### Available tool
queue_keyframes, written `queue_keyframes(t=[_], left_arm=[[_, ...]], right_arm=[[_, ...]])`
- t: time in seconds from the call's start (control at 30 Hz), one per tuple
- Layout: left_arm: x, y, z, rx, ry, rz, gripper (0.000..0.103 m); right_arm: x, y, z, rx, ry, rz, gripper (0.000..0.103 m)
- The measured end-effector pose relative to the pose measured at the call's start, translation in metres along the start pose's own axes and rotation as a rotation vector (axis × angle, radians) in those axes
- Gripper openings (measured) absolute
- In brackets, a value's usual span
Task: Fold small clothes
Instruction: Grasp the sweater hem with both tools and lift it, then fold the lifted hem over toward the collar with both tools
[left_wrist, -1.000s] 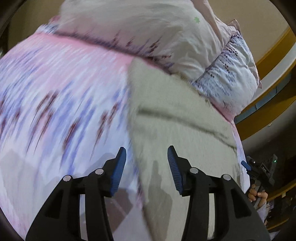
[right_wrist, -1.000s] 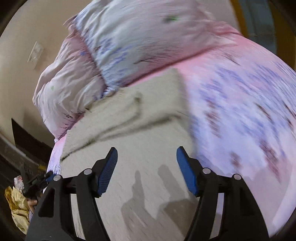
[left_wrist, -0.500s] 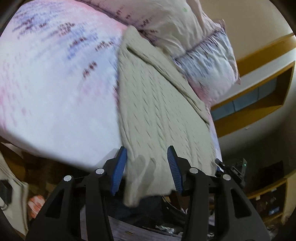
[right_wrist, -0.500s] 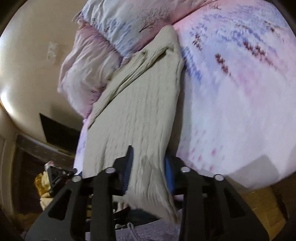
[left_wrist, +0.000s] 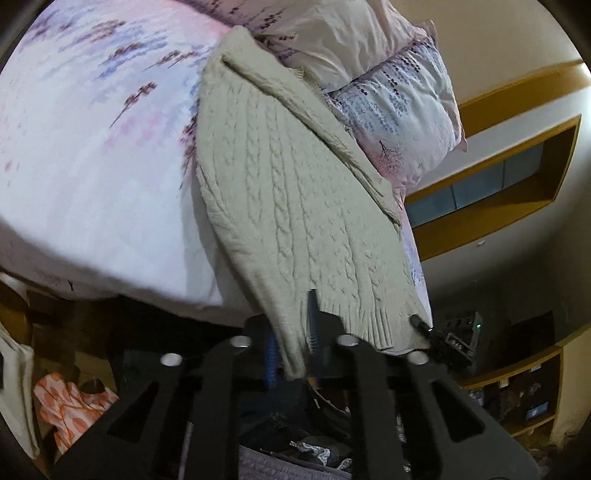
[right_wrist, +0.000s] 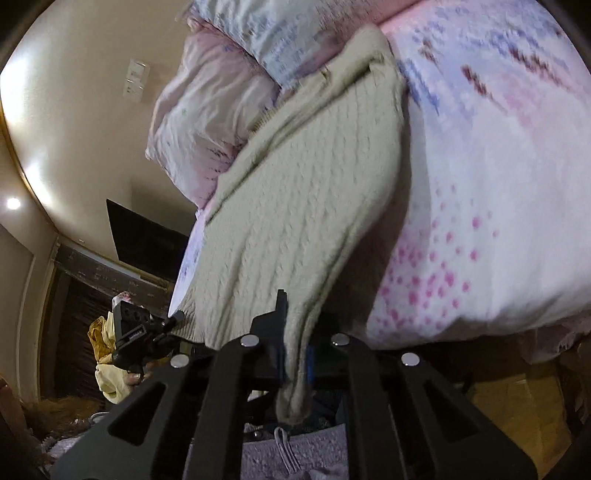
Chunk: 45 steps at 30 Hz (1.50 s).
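Your left gripper (left_wrist: 293, 345) and right gripper (right_wrist: 293, 354) each clamp a hem corner of the sweater (left_wrist: 288, 184), whose long axis runs straight ahead from both jaws across the bed (left_wrist: 92, 166).

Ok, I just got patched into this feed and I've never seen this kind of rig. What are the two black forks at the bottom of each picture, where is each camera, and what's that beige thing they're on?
There is no robot arm here. A person holds a two-finger gripper in each hand, and a fisheye camera on each one looks forward along its fingers, so the black forks are the fingers themselves.

One picture is from the left gripper, the other from the right gripper. Both look across a bed with a pink and purple printed cover and pillows at its far end.

The beige thing is a cable-knit sweater lying on the bed, its ribbed hem hanging toward the cameras. Each gripper is shut on a corner of that hem. In each view the other gripper shows at the hem's far corner.
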<state>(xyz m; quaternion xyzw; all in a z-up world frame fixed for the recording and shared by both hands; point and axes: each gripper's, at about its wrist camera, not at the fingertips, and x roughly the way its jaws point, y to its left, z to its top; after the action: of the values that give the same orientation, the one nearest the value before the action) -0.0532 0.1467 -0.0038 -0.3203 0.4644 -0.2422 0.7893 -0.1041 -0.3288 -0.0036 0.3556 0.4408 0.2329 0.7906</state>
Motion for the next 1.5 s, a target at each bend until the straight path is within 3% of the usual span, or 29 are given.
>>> queue_keyframes(t=[0.17, 0.5, 0.8, 1.03, 1.27, 1.5], left_arm=[[-0.004, -0.012, 0.015, 0.065, -0.037, 0.016, 0.007], [-0.029, -0.035, 0.071, 0.214, -0.215, 0.091, 0.006], [-0.030, -0.039, 0.129, 0.222, -0.346, 0.092, 0.006], [-0.002, -0.041, 0.186, 0.218, -0.378, 0.109, 0.006], [0.050, -0.036, 0.256, 0.156, -0.369, 0.132, 0.006], [0.096, -0.021, 0.290, 0.119, -0.339, 0.182, 0.006]], right_arm=[[-0.012, 0.027, 0.013, -0.114, -0.115, -0.034, 0.007], [-0.029, 0.064, 0.051, -0.320, -0.336, -0.192, 0.007], [-0.023, 0.086, 0.095, -0.443, -0.494, -0.272, 0.007], [0.003, 0.084, 0.144, -0.406, -0.551, -0.290, 0.007], [0.041, 0.062, 0.200, -0.289, -0.537, -0.296, 0.007], [0.073, 0.041, 0.237, -0.226, -0.506, -0.345, 0.007]])
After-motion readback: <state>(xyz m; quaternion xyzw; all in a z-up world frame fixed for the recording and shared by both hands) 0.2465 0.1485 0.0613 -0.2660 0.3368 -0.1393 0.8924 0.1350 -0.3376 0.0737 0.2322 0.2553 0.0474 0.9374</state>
